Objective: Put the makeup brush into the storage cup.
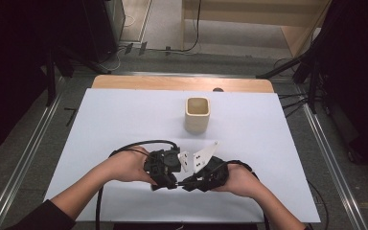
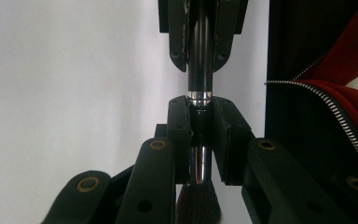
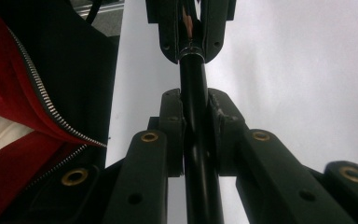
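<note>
A make-up brush (image 1: 178, 183) with a black handle (image 2: 200, 56), a silver ferrule (image 2: 199, 96) and dark bristles (image 2: 198, 205) is held level just above the white sheet, between both grippers. My left gripper (image 1: 170, 184) (image 2: 200, 106) is shut on the ferrule end, with the bristles toward its body. Facing it tip to tip, my right gripper (image 1: 187, 183) (image 3: 194, 99) is shut on the black handle (image 3: 193, 79). The right gripper's jaws (image 2: 200, 63) clamp the handle farther along, and the left gripper's jaws (image 3: 189, 51) sit at the far end of the handle.
A beige square cup (image 1: 197, 114) stands upright and empty-looking beyond the grippers, mid-table. A white sheet (image 1: 124, 124) covers the wooden table (image 1: 172, 82). A person's dark jacket with red lining and a zipper (image 2: 335, 93) (image 3: 23, 93) is close behind the hands. Black stands flank the table.
</note>
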The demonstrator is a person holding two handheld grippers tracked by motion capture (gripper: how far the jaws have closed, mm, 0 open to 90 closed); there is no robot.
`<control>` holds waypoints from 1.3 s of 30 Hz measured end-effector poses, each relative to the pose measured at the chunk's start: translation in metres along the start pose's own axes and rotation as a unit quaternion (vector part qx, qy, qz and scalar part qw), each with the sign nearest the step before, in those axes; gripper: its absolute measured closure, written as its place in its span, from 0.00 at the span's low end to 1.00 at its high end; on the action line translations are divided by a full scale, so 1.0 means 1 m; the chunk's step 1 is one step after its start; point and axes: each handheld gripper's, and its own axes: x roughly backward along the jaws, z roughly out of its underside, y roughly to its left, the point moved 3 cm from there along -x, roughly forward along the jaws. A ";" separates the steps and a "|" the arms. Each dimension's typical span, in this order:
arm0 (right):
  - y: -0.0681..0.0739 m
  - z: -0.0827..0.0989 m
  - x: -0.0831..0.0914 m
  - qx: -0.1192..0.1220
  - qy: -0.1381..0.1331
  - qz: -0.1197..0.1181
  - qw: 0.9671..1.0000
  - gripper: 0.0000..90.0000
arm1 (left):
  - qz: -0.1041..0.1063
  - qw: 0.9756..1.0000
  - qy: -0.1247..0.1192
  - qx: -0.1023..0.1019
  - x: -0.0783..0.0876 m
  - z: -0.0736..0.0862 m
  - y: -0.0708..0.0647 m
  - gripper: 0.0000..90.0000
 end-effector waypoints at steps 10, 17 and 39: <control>-0.001 0.001 0.004 0.004 -0.015 -0.002 1.000 0.89 | 0.023 0.999 -0.017 0.029 0.004 0.001 0.004 0.76; -0.002 0.003 0.006 -0.004 -0.013 0.004 1.000 0.89 | 0.042 0.994 -0.069 0.069 0.007 0.006 0.013 0.45; -0.002 0.016 0.020 -0.046 -0.023 0.027 0.998 0.89 | 0.015 0.970 -0.182 0.161 0.017 0.030 0.030 0.32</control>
